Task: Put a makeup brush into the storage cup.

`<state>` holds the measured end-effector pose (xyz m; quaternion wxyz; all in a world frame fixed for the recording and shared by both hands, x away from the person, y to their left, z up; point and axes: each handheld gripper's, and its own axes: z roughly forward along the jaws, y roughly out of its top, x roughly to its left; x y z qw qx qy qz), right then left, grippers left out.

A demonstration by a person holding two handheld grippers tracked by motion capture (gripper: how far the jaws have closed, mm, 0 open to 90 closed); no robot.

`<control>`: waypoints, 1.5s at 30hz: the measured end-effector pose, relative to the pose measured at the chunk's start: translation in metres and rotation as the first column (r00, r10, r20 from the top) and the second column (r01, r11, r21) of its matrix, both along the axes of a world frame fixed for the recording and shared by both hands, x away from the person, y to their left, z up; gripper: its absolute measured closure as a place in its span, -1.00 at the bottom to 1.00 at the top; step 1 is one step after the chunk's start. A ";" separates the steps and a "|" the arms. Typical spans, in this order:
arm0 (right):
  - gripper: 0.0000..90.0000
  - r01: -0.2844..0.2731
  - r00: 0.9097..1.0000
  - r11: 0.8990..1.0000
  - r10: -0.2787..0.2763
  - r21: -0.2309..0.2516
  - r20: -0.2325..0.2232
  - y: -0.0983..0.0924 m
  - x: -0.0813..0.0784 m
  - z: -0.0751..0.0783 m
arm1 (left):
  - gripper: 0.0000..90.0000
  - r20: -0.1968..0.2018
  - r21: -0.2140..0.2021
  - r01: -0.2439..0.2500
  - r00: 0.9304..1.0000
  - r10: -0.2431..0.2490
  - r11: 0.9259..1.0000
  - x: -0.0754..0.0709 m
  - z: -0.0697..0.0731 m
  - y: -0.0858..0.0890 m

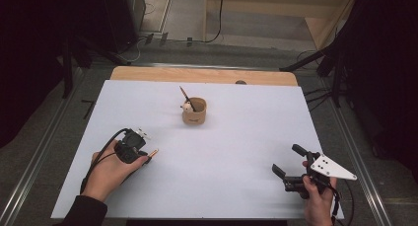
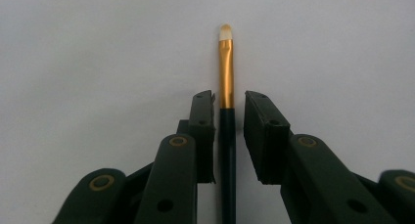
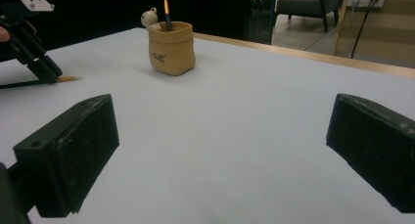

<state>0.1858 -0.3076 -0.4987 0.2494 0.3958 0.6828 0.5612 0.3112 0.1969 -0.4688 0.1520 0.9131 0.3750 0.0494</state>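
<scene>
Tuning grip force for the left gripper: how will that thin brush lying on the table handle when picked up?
The brush looks like a slim, rigid stick, so probably stiff and very light. Its round handle and shiny gold ferrule suggest it may roll or slip on the white table. The left gripper has its jaws either side, a gap still visible.

A tan, sack-shaped pen holder (image 1: 193,112) stands on the white-topped bench (image 1: 236,152), toward its far middle. A small cream bear figure (image 1: 187,106) sits at the holder's rim, and a dark brush (image 1: 186,96) leans inside it. Beyond the holder, a grey armchair (image 3: 303,4) stands on the floor.
</scene>
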 end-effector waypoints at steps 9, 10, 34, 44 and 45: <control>-1.00 0.000 1.000 1.000 0.000 -0.001 -0.001 0.000 0.000 0.000 | 0.83 -0.006 0.015 -0.021 1.000 0.021 1.000 0.003 -0.001 0.000; -1.00 -0.001 1.000 1.000 0.001 0.000 -0.001 0.000 0.000 0.000 | 0.83 -0.016 0.010 -0.027 1.000 0.027 1.000 0.003 -0.001 0.000; -1.00 -0.002 1.000 1.000 0.002 -0.005 -0.010 0.002 0.001 -0.002 | 0.89 -0.026 -0.084 -0.051 0.998 0.049 0.995 0.004 -0.003 0.013; -1.00 -0.003 1.000 1.000 0.003 -0.003 -0.010 0.000 0.001 -0.003 | 0.88 0.062 -0.171 -0.044 0.997 0.055 0.984 0.003 0.014 0.014; -1.00 -0.003 1.000 1.000 0.003 -0.005 -0.009 0.000 0.001 -0.003 | 0.89 0.074 -0.181 -0.045 0.996 0.059 0.983 0.003 0.016 0.014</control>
